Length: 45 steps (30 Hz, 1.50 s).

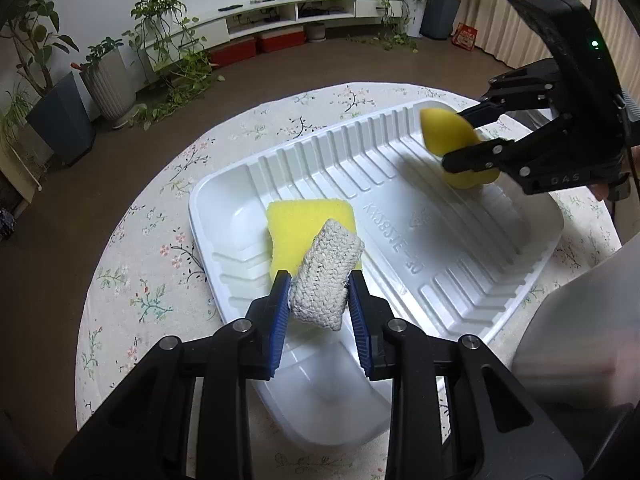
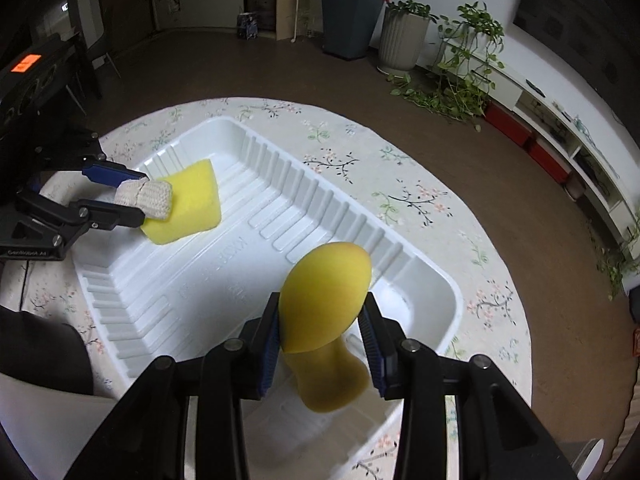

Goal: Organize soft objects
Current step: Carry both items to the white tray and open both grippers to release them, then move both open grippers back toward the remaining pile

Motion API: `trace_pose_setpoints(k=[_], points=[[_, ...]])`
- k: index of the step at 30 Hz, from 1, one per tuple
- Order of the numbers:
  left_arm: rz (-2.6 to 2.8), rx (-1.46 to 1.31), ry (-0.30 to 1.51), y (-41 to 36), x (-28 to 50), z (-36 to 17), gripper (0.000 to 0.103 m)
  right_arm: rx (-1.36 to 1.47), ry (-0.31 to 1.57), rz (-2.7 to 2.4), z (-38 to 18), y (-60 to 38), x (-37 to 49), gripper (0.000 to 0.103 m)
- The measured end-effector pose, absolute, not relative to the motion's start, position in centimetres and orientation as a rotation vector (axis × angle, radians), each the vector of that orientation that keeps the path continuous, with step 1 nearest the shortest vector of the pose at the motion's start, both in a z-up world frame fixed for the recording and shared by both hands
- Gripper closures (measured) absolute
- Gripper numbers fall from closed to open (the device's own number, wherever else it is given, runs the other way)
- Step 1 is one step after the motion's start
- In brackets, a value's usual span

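A white ribbed plastic tray (image 1: 400,184) (image 2: 280,208) lies on the round floral tablecloth. A flat yellow sponge (image 1: 294,226) (image 2: 196,204) rests in one end of the tray. My left gripper (image 1: 320,288) (image 2: 140,196) is shut on a white knitted pad (image 1: 326,276) (image 2: 150,198), which hangs just above that sponge. Over the other end of the tray, my right gripper (image 2: 322,320) (image 1: 462,136) is shut on a yellow egg-shaped soft toy (image 2: 326,296) (image 1: 444,130). A second yellow soft piece (image 2: 332,380) (image 1: 474,178) sits under it.
The round table (image 1: 160,240) (image 2: 420,184) stands on a brown floor. Potted plants (image 1: 108,80) (image 2: 404,36) and a low white TV shelf (image 1: 280,16) line the walls. A white sleeve (image 1: 584,320) shows at the right edge of the left wrist view.
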<state>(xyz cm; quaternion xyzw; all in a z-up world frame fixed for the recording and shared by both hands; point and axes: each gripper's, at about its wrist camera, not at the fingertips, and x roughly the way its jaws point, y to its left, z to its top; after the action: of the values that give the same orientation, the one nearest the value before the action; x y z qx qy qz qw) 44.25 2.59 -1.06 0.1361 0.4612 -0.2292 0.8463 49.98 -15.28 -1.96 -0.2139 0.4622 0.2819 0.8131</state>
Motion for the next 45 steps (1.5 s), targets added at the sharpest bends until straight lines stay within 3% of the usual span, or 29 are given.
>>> trace_pose_setpoints(k=[6,8,14,21,26,28,35,45], points=[[-0.456,0.273,0.965,2.9,44.3,-1.0,0.073,-0.472,0.976,0.609,-2.3,-14.4,50.1,0.061],[-0.434,0.271,0.965,2.9,44.2,-1.1,0.062,-0.472,0.973,0.607,-2.3,-14.4,50.0,0.06],[-0.416,0.255,0.957,3.2,43.9,-1.1,0.043,-0.49,0.981,0.586,-2.9,-14.8,49.7,0.06],[-0.398,0.235,0.939,3.6,43.9,-0.6,0.036,-0.449,0.965,0.577,-2.5,-15.7,49.4,0.049],[-0.385,0.218,0.913,4.2,43.6,0.2,0.005,-0.401,0.937,0.575,-1.3,-16.8,49.1,0.031],[-0.367,0.195,0.901,4.9,43.4,0.6,0.0,-0.385,0.919,0.564,-0.7,-17.4,48.9,0.026],[-0.298,0.147,0.866,6.9,42.6,1.6,0.0,-0.327,0.893,0.527,0.8,-20.0,48.1,0.015],[-0.191,0.035,0.824,11.7,38.4,3.4,0.0,-0.235,0.878,0.422,2.0,-26.1,44.5,0.014]])
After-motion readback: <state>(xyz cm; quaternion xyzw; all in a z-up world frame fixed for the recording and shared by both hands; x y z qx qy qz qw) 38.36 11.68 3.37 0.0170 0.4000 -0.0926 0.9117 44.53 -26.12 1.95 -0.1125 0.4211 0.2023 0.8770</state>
